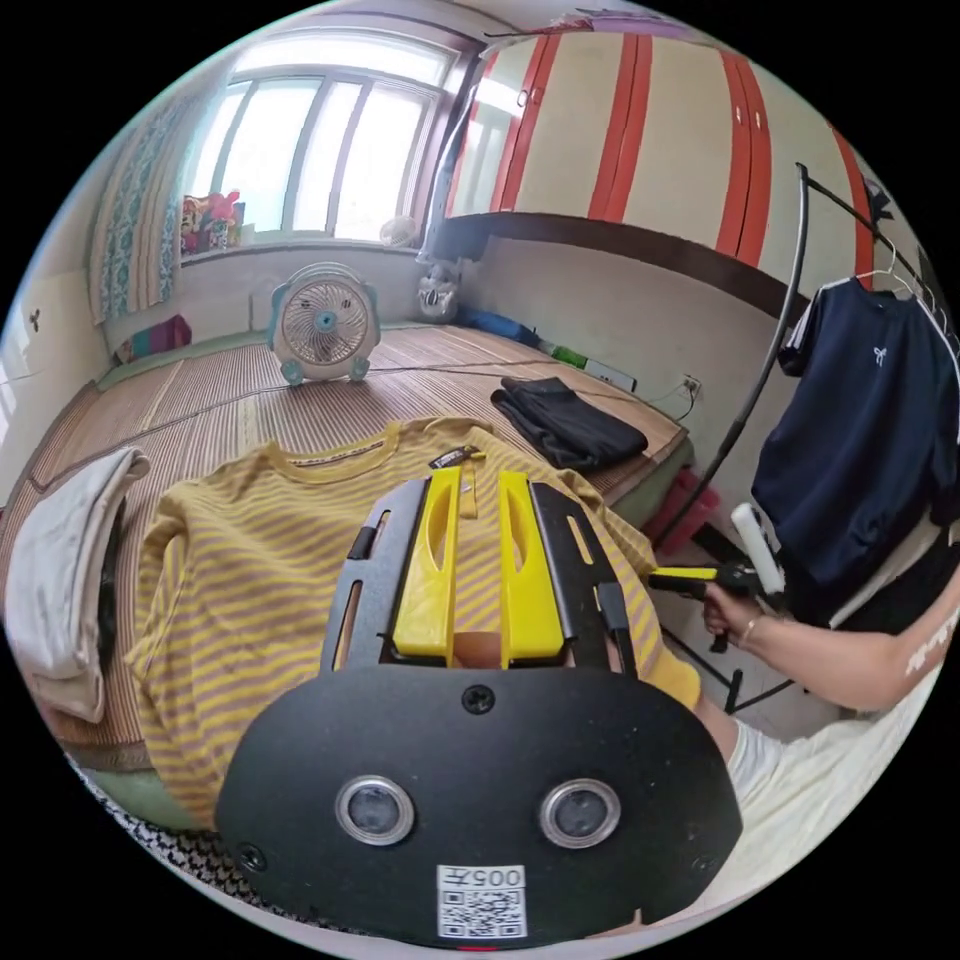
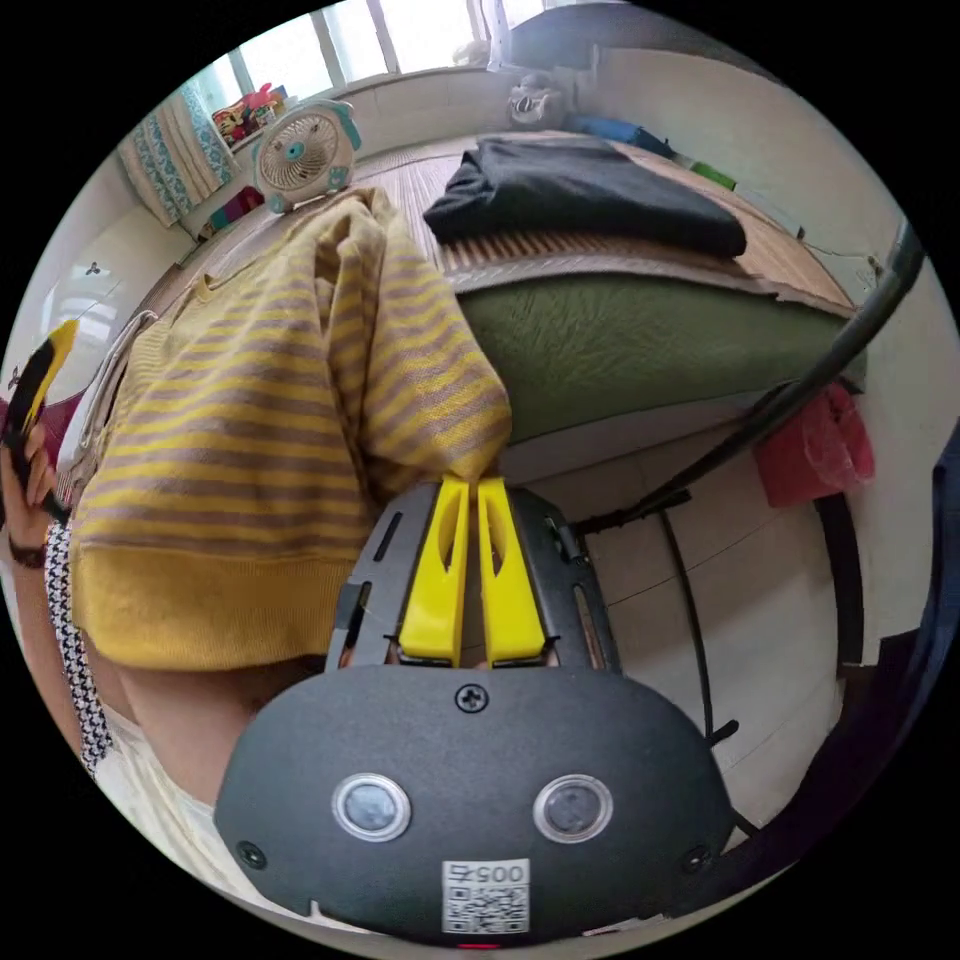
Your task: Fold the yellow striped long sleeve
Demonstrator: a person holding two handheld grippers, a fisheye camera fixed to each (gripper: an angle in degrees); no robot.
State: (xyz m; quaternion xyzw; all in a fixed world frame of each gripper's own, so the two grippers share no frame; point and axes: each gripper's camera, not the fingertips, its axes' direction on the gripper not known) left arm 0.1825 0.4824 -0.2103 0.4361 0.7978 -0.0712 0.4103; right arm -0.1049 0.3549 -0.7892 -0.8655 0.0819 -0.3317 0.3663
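The yellow striped long sleeve shirt (image 1: 250,560) lies spread on the woven bed mat (image 1: 200,400), collar toward the fan. My left gripper (image 1: 478,478) hovers over its middle, jaws apart with nothing between them. In the right gripper view the shirt (image 2: 230,440) hangs over the bed's edge. There my right gripper (image 2: 470,485) is shut on the end of one sleeve (image 2: 420,380), holding it up beside the bed. The right gripper (image 1: 665,578) also appears at the shirt's right edge in the left gripper view, held by a hand. A hand holds the left gripper (image 2: 40,370) at the far left.
A folded black garment (image 1: 570,420) and a small fan (image 1: 325,325) sit farther back on the mat. A folded white garment (image 1: 70,590) lies left of the shirt. A clothes rack (image 1: 770,350) with a navy T-shirt (image 1: 870,440) stands beside the bed, near a red bag (image 2: 815,445).
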